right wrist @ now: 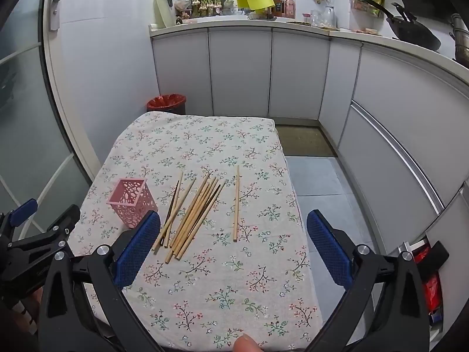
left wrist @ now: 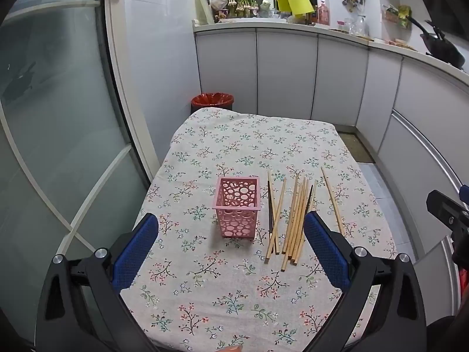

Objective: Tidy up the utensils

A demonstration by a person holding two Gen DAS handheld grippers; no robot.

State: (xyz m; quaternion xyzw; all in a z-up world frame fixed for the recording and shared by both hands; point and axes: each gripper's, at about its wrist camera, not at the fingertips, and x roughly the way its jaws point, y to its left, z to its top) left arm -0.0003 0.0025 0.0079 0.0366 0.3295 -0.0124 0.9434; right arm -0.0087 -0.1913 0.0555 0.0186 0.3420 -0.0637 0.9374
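Two grippers hang over a small table draped in a floral tablecloth (left wrist: 234, 287), which fills the lower middle of both frames. In the left wrist view, grey cabinet doors (left wrist: 287, 73) curve across the upper right under a cluttered countertop (left wrist: 293, 25), and a frosted glass door (left wrist: 52, 117) takes up the left side. A bin with a red liner (left wrist: 212, 101) stands on the floor just beyond the table's far edge, at frame centre.

The left gripper (left wrist: 231, 252) is spread wide and grasps nothing; its blue pads (left wrist: 134, 252) frame the lower part of the picture above the cloth. The right gripper (right wrist: 233, 252) is likewise released, with blue pads (right wrist: 329, 250) at either side and nothing between them. The left tool also shows at the lower left edge of the right wrist view.

A pink perforated holder (left wrist: 237, 206) stands upright on the cloth at the centre of the left wrist frame; in the right wrist frame it sits at middle left. Just to its right lies a loose bundle of wooden chopsticks (left wrist: 293, 220), roughly parallel, with two dark ones among them. One single chopstick (right wrist: 236, 202) lies apart, to the right of the bundle, near the centre of the right wrist frame. A fingertip (right wrist: 247, 343) peeks in at the bottom edge.
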